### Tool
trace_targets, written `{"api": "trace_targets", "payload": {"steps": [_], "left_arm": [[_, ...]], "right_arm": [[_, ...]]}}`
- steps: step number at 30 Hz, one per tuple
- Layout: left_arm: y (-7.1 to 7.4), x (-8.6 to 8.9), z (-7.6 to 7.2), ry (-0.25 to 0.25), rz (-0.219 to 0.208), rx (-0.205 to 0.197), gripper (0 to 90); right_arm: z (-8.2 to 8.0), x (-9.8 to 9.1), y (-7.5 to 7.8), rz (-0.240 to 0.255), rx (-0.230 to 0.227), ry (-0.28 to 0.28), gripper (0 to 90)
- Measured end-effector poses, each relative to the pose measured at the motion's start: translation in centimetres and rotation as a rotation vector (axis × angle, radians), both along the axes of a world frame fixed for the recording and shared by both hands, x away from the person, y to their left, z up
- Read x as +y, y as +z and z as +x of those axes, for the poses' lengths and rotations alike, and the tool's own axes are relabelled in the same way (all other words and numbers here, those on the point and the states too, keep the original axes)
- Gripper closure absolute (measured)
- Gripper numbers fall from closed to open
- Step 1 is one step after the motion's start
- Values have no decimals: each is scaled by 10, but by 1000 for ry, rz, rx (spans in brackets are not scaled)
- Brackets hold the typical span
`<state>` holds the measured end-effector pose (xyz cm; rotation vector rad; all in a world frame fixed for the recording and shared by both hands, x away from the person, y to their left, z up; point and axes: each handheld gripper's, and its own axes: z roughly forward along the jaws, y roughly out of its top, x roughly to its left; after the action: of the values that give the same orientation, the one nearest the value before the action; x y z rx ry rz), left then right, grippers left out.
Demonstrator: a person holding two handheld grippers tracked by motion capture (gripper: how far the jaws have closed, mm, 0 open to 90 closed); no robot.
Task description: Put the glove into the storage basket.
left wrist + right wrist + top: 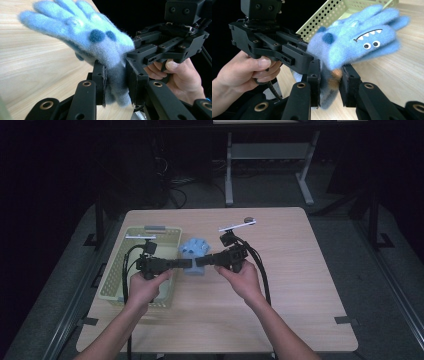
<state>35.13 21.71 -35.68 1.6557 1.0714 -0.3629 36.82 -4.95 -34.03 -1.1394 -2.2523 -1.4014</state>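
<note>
A fluffy blue glove (pixel 194 249) with a monster face, white teeth and two eyes, is at the table's middle, its fingers pointing to the far side. My left gripper (pixel 186 264) comes from the left and is shut on the cuff. My right gripper (pixel 201 262) comes from the right, shut on the same cuff, and the two grippers nearly touch. In the left gripper view the jaws (pixel 116 85) pinch the cuff of the glove (pixel 82 32), with the right gripper (pixel 135 56) just beyond. In the right gripper view the jaws (pixel 330 86) squeeze the cuff below the glove's face (pixel 367 42), beside the left gripper (pixel 312 62).
A pale green perforated basket (pixel 167 237) stands at the table's left, just behind my left hand; its wall (pixel 332 15) also shows in the right gripper view. A small dark round object (pixel 248 219) lies at the far edge. Bare wood table (pixel 300 285) spreads right and front.
</note>
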Motion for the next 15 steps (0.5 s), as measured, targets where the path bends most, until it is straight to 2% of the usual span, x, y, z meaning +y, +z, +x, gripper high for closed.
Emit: {"api": "trace_targets", "payload": {"steps": [15], "left_arm": [[3, 24, -5, 38, 5, -2, 705]], "right_arm": [[5, 26, 5, -10, -7, 37, 723]]}}
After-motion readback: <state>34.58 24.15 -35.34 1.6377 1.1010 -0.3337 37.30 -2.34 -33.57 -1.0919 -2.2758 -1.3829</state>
